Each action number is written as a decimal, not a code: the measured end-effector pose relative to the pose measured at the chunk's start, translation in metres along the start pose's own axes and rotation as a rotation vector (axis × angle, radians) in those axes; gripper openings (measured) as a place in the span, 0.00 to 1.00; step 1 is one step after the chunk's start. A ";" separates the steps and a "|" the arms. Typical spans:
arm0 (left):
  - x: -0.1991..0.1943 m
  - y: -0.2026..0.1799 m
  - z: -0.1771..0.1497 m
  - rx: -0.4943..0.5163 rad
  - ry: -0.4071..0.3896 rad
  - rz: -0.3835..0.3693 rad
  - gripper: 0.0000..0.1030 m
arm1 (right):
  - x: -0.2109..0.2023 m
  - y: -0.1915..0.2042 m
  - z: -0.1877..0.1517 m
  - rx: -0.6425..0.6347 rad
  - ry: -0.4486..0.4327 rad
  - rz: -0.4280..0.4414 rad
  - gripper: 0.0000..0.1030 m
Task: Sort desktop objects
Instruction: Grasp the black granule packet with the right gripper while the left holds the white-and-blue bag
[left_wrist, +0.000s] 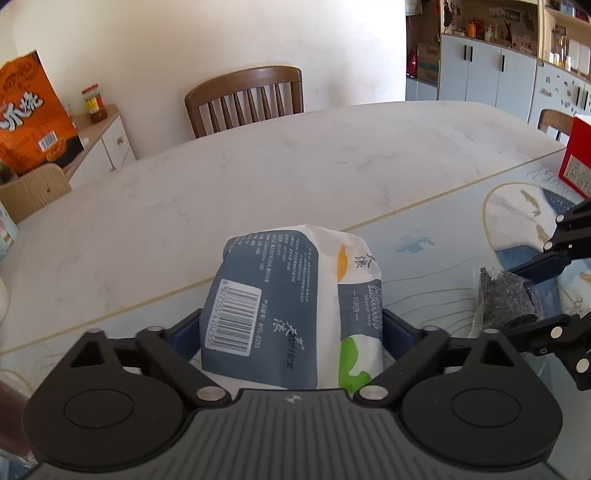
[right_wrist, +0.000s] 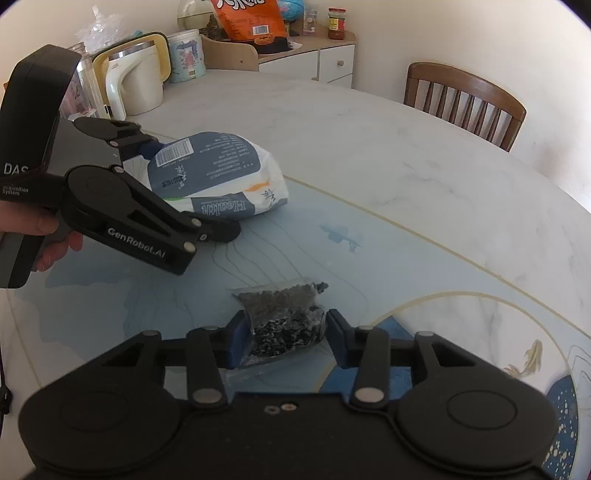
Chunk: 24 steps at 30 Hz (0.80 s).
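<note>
Left hand-held gripper (left_wrist: 291, 332) spread wide around a tissue pack (left_wrist: 295, 306), blue pads flanking both sides of the pack; actual pressing on the wrapper not clear. Tissue pack lying on the counter (left_wrist: 258, 177), barcode panel facing up, at 12 o'clock from the left hand-held gripper and reaching back between its pads. In the right wrist view, same tissue pack (right_wrist: 218, 177) at 11 o'clock, gripped end hidden behind the black arms of the left hand-held gripper (right_wrist: 221, 232), a hand (right_wrist: 44, 236) wrapped on the handle at 9 o'clock.

Right hand-held gripper (right_wrist: 284, 336) narrowed on a clear bag of dark granules (right_wrist: 284, 317), both blue pads touching the bag's sides. Bag resting on the blue patterned part of the counter, at 12 o'clock from the right hand-held gripper, well apart from the tissue pack.

Farther out: wooden chair (right_wrist: 465, 103) at 1 o'clock beyond the counter edge, cream kettle (right_wrist: 136, 85) at 10 o'clock, orange snack bag (right_wrist: 247, 18) at 12 o'clock on a cabinet. Red box (left_wrist: 576, 155) at 2 o'clock in the left wrist view.
</note>
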<state>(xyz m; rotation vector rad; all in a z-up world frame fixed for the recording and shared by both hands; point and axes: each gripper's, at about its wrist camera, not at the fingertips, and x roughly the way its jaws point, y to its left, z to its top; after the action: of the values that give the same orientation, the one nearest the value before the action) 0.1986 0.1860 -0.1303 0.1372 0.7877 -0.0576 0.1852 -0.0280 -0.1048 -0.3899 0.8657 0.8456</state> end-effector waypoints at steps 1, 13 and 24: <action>0.000 0.001 0.000 -0.005 0.000 -0.003 0.88 | -0.001 0.000 0.000 0.001 0.001 -0.002 0.40; -0.010 -0.003 0.003 -0.035 0.001 -0.008 0.77 | -0.017 -0.004 -0.005 0.049 -0.019 -0.018 0.38; -0.031 -0.015 0.004 -0.047 -0.028 -0.027 0.76 | -0.038 -0.016 -0.016 0.109 -0.036 -0.048 0.35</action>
<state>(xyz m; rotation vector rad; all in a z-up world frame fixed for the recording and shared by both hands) 0.1776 0.1703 -0.1069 0.0805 0.7627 -0.0665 0.1763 -0.0660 -0.0846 -0.2984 0.8614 0.7556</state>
